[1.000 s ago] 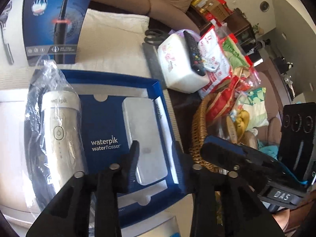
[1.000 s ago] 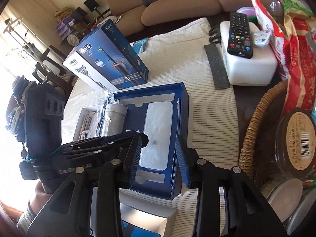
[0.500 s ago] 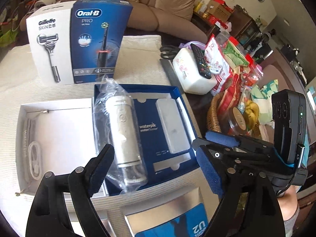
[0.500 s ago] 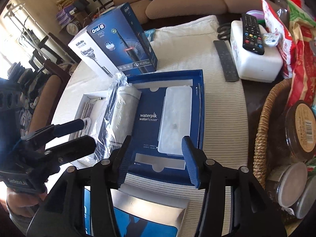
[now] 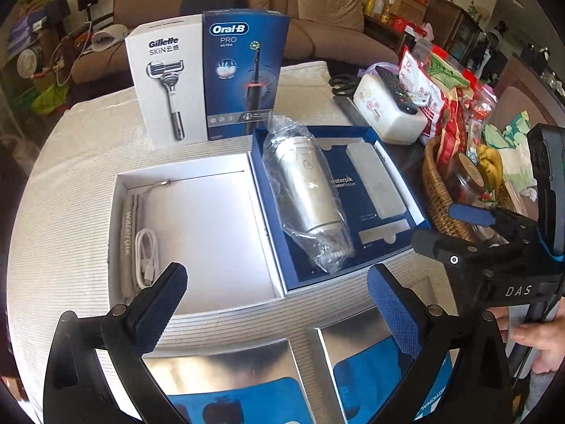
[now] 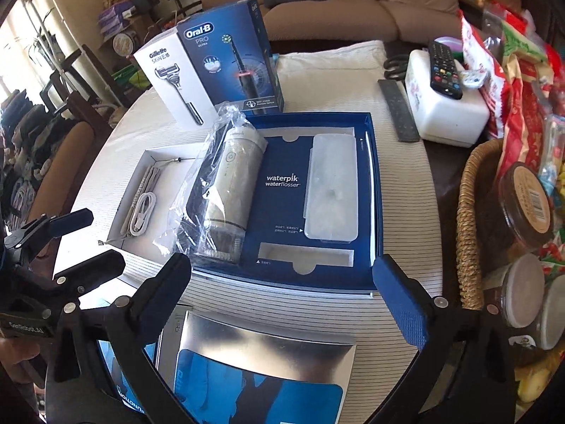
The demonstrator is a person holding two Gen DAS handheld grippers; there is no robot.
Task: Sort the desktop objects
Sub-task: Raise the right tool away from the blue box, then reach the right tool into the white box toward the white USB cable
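A living room with a brown sofa (image 5: 317,10) forms the background; the bench (image 5: 70,190) is covered by a striped white cloth. At the centre of the bench a blue box tray (image 6: 374,190) is placed, with a white box tray (image 5: 197,233) touching its left side. A bagged water flosser (image 6: 229,187) is laid in the left part of the blue box tray, and a frosted case (image 6: 332,183) is seated in the right part. A coiled white cable (image 5: 146,251) is located at the left of the white box tray. An upright Oral-B carton (image 5: 243,74) is positioned at the far side. A wicker basket (image 6: 466,233) of snacks is found at the right edge, with a remote control (image 6: 445,70) on a white container (image 6: 448,113) beyond it. The left hand-held gripper (image 5: 275,304) and the right hand-held gripper (image 6: 282,300) are held near the viewer, above silver cartons; the jaws of both are opening, spread wide, with nothing between them.
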